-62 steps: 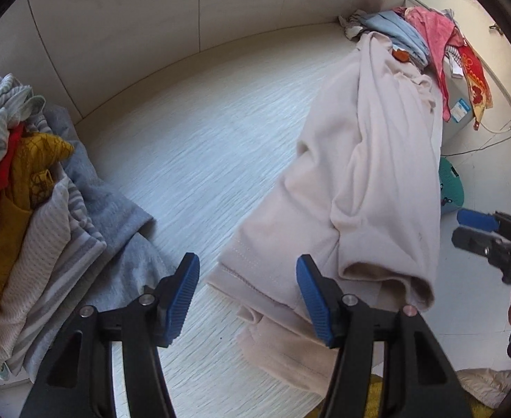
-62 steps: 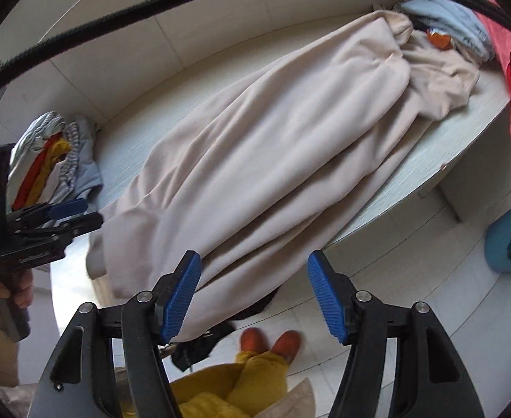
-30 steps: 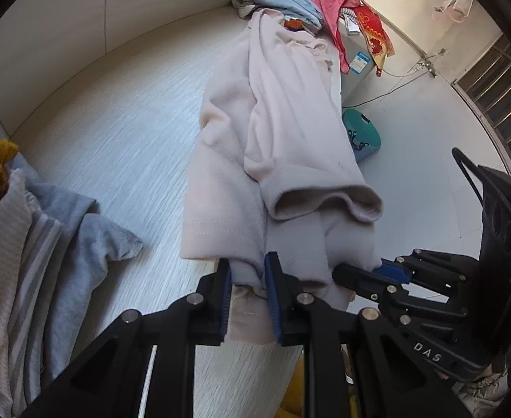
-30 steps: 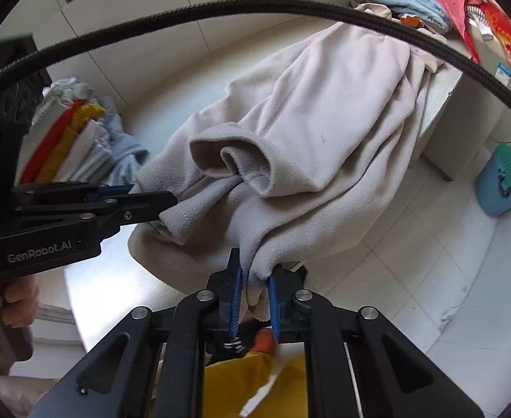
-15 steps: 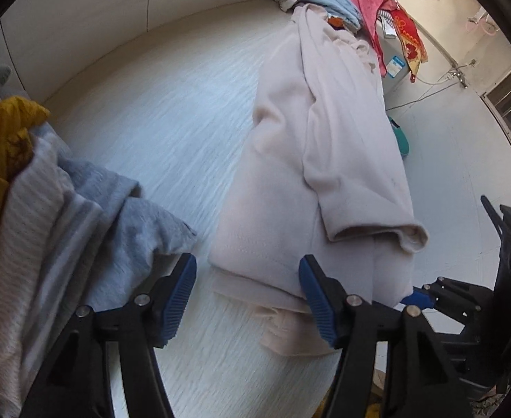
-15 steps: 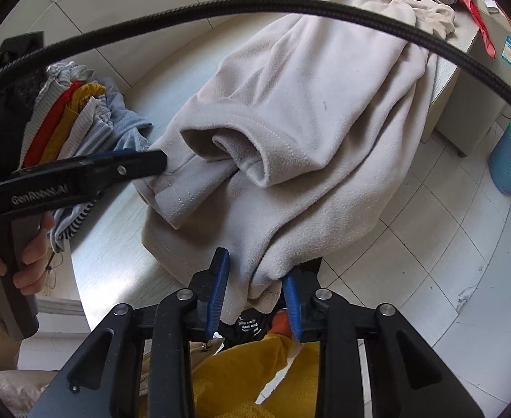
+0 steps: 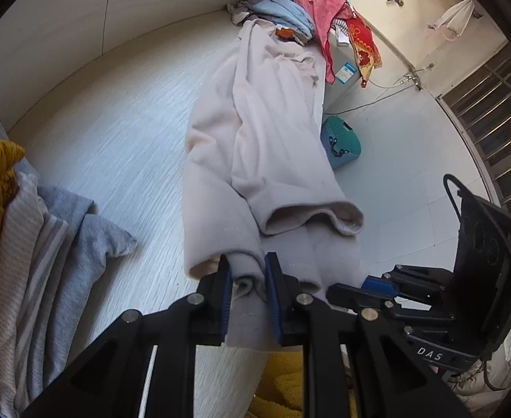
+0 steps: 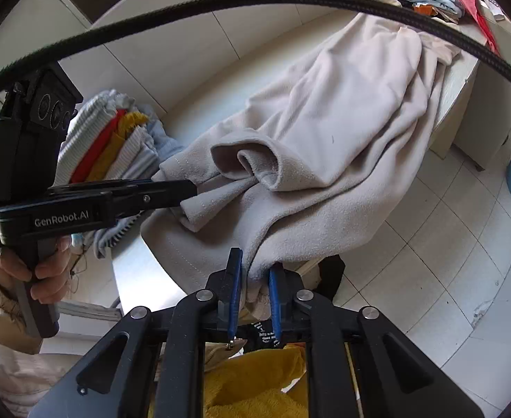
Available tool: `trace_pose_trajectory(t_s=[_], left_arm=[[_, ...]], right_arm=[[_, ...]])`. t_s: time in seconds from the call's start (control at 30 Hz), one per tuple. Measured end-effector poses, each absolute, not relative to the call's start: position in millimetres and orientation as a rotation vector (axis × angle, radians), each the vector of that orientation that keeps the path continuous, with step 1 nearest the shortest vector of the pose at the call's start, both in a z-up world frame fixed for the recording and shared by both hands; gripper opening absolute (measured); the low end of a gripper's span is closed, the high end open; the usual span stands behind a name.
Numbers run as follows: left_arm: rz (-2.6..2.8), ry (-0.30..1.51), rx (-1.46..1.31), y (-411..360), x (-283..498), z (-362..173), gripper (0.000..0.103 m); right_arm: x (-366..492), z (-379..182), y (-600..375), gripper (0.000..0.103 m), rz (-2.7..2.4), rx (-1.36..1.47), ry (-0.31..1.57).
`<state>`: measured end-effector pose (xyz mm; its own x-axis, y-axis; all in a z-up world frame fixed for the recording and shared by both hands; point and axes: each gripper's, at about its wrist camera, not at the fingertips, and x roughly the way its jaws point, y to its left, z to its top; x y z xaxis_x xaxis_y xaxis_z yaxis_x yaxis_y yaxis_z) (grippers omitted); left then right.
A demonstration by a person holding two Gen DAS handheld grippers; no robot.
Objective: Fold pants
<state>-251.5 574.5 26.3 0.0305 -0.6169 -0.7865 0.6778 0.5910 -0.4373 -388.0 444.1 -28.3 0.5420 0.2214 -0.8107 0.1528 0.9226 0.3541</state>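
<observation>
half a second ago both sets of jaws stood apart around the hem; now the left gripper (image 7: 247, 280) and right gripper (image 8: 252, 287) are closing, each with cloth of the pants (image 7: 265, 146) pinched between its pads. the pants lie lengthwise on the table (image 7: 123, 132), leg ends at the near edge, one leg partly draped off the side. the step looks like gripping the leg ends. next, probably lift both together and carry them toward the waist, keeping the hems level.

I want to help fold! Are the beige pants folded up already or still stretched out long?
Still stretched out: the beige pants lie lengthwise along the table, leg ends bunched.
</observation>
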Motion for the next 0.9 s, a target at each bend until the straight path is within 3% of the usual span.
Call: trace_pose_trajectory(t_s=[0.3,0.53,0.7,0.9], left_arm=[[-1.021,1.076,0.048,524,-215,101,0.019],[-0.971,1.044,0.132,436,-158,107,0.021],[-0.857,0.99,0.185,382,-124,98,0.046],[-0.774,1.037,0.105,380,-108,90,0.049]], right_arm=[[-359,27,375,0.015,0.146,0.552,0.904],[-296,29,296,0.016,0.119,0.631,0.913],[-249,-2,241,0.017,0.1,0.677,0.995],[-211,-39,197,0.018,0.14,0.799,1.072]])
